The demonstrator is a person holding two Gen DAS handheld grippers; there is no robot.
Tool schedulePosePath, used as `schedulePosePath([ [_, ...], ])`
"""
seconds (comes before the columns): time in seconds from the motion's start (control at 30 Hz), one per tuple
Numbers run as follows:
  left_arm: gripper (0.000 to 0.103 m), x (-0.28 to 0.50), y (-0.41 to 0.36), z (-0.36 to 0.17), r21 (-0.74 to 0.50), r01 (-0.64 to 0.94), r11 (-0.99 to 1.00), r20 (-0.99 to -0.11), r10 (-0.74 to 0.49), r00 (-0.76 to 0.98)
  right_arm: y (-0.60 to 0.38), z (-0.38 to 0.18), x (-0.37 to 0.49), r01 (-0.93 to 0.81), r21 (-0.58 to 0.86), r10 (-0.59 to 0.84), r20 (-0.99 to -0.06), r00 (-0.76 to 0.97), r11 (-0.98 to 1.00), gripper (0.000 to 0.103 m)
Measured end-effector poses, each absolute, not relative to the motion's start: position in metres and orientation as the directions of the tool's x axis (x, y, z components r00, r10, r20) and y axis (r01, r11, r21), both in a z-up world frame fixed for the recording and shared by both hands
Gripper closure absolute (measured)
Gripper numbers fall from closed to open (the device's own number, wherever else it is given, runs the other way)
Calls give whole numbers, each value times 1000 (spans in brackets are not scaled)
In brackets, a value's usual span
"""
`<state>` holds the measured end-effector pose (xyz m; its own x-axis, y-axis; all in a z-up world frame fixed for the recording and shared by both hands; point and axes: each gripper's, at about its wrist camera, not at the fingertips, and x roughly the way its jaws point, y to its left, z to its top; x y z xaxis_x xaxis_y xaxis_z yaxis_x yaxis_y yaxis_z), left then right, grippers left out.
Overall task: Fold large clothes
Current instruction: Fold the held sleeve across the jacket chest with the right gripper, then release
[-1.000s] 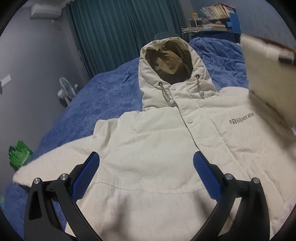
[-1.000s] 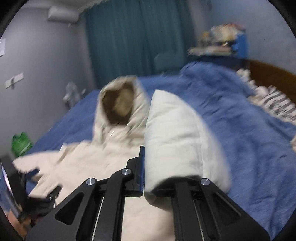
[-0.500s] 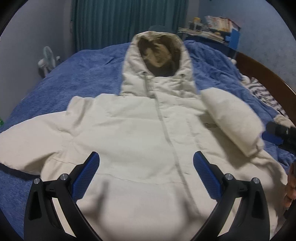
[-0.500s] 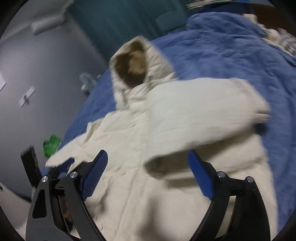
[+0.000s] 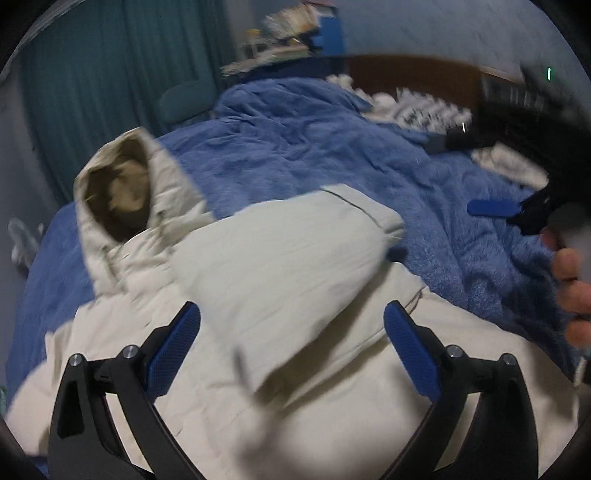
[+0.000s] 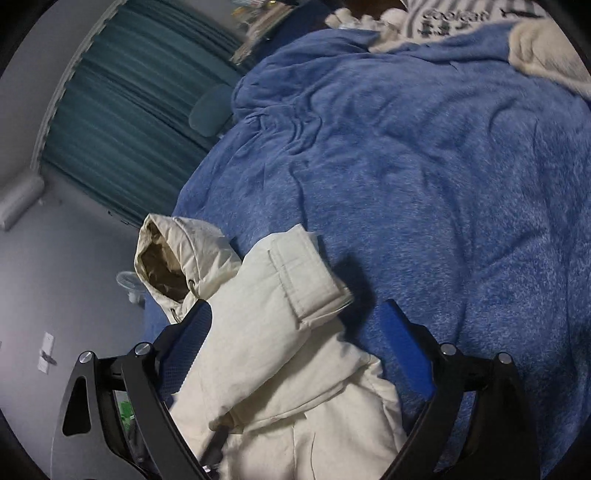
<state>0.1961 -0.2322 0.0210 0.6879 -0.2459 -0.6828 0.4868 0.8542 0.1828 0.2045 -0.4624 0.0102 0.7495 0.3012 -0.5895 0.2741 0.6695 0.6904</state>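
One jacket [image 5: 280,332], cream w/ hood [image 5: 122,195], lies front-up on the blue blanket [image 5: 332,155]. One sleeve [image 5: 295,251] is folded in over the chest, cuff [image 6: 306,280] pointing to abt 1 o'clock in the right wrist view. The other sleeve is cut off at the left wrist frame's 8 o'clock edge.

Two grippers. Left gripper [image 5: 291,339] hovers over the jacket body, fingers spread wide, nothing between the pads [image 5: 173,350]. Right gripper [image 6: 295,350] is likewise wide open, empty; the sleeve sits below it, betw. the fingers but not pinched. It also shows blurred at 3 o'clock in the left view, w/ one hand [image 5: 572,295] on it, partly cropped.

One curtain [image 6: 133,110], teal, at 11 o'clock. Striped cloth [image 5: 428,107] at 1 o'clock, blurry; print unreadable. Shelf clutter [image 5: 288,33] at 12 o'clock too smeared to count.
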Motion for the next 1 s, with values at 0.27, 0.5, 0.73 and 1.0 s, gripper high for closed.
schedulePosePath([
  [0.27,32,226,-290,-30,418,487,767,-731,-35,682,-481,2,205,311,731,301,-573,762,607,14],
  [0.5,87,228,-245,2,254,407,877,-723,-107,683,-478,2,207,299,728,311,-574,757,617,14],
  [0.73,88,226,-137,42,-33,222,975,-709,-179,682,-459,5,213,278,687,307,-599,740,671,14],
  [1.0,87,216,-54,18,-68,99,993,-751,-116,650,-417,8,223,211,593,297,-641,708,777,14],
])
